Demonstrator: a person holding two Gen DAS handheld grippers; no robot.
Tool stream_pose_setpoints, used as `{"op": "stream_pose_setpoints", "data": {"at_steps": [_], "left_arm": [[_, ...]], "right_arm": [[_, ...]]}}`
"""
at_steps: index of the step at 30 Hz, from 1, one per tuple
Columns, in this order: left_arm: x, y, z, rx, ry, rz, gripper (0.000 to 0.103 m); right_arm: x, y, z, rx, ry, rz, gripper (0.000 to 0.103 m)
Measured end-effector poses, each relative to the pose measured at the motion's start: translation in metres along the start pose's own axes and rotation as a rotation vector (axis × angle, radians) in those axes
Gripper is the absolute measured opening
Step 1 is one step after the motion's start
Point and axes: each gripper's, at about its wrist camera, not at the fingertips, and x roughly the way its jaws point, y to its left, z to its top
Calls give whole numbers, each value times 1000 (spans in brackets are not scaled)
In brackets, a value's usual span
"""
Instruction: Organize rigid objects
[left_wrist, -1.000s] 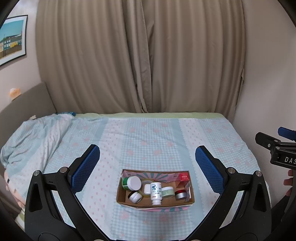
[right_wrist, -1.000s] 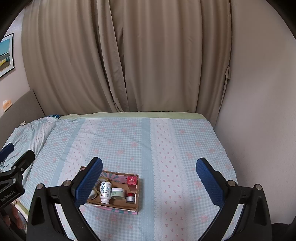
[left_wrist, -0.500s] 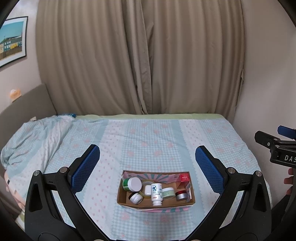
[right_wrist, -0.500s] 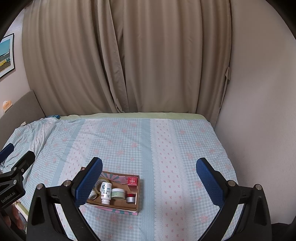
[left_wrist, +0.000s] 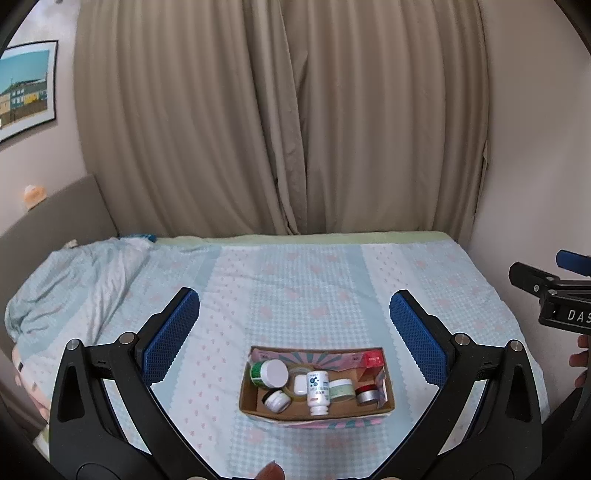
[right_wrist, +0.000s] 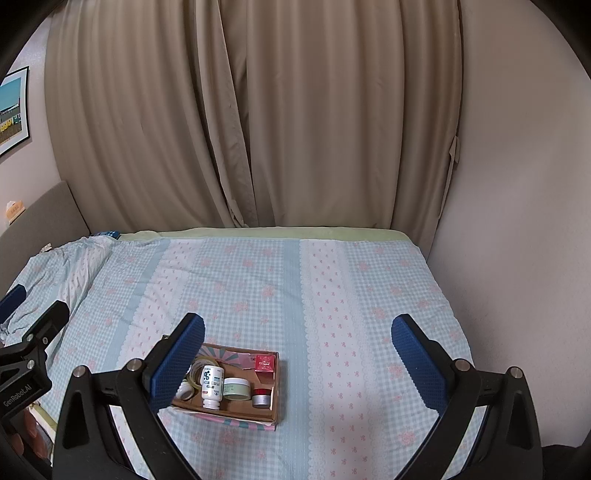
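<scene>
A shallow cardboard box (left_wrist: 317, 412) (right_wrist: 229, 409) lies on the bed. It holds a white pill bottle (left_wrist: 317, 387) (right_wrist: 212, 384), a green jar with a white lid (left_wrist: 269, 373), a small white jar (left_wrist: 277, 401), a pale green tin (left_wrist: 340, 389) (right_wrist: 236, 388), a red-and-silver tin (left_wrist: 367, 393) (right_wrist: 261, 398), a red carton (left_wrist: 371, 363) (right_wrist: 266, 365) and a tape roll (right_wrist: 199, 369). My left gripper (left_wrist: 294, 339) is open and empty, held above and short of the box. My right gripper (right_wrist: 297, 362) is open and empty, right of the box.
The bed (right_wrist: 332, 295) has a blue checked sheet with pink flowers. A rumpled duvet (left_wrist: 74, 280) lies at the left by a grey headboard (left_wrist: 55, 210). Beige curtains (left_wrist: 280, 122) hang behind. A wall (right_wrist: 517, 221) borders the bed's right side.
Both grippers have stayed open and nearly still. The left view has drifted very slightly; the box and its contents have not moved.
</scene>
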Motion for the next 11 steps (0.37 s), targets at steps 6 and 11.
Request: {"op": "stream_pose_setpoints", "data": {"at_steps": [6, 11], "left_arm": [[1, 2, -1, -23, 5, 1, 103], [4, 1, -1, -38, 17, 4, 103]], "right_arm": [[2, -1, 0, 11, 2, 6, 101], [4, -1, -1, 24, 11, 6, 101]]}}
